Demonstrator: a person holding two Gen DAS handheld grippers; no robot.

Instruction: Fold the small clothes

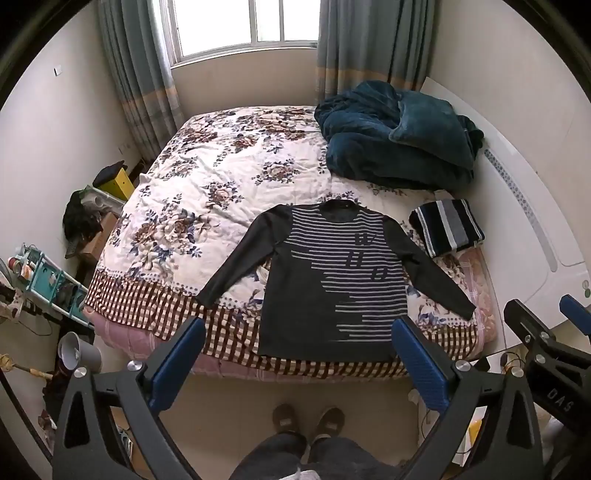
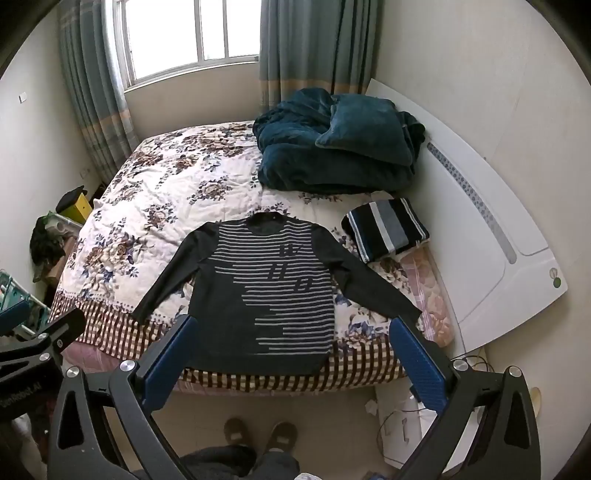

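Left gripper (image 1: 299, 354) is held up in the air over the foot of the bed, its two blue fingers (image 1: 177, 365) spread wide, nothing between them. Right gripper (image 2: 291, 354) is the same: spread wide, empty, hanging above the bed edge. In the left wrist view the right gripper shows only as a black bracket at the right border, mostly cut off; in the right wrist view the left one pokes in at the left border, also cut off.

Just past both grippers lies 1 dark long-sleeve shirt (image 1: 332, 280) w/ pale stripes, flat on the bed (image 1: 192, 184), front up, neck toward the window, both sleeves spread out to the sides, hem near the foot edge. Letters on the chest are too small to read for sure. The fingers cover bits of the hem corners and the right cuff end in both views.

Beside the shirt's right sleeve, near the white headboard (image 1: 517, 192), sits 1 folded striped garment (image 1: 447, 227), apart from the shirt. Farther back, 1 heap of teal blanket (image 1: 399, 144) w/ a pillow on it. Window (image 1: 243, 26) behind, 2 curtains flanking it.

Floor left of the bed: clutter, a yellow box (image 1: 120, 182), a grey bin (image 1: 79, 352) tipped over, a teal rack; much of it blurred at the lens edge. Below the grippers, 2 slippers (image 1: 308, 419) and trouser legs of the person, cut off by the frame.
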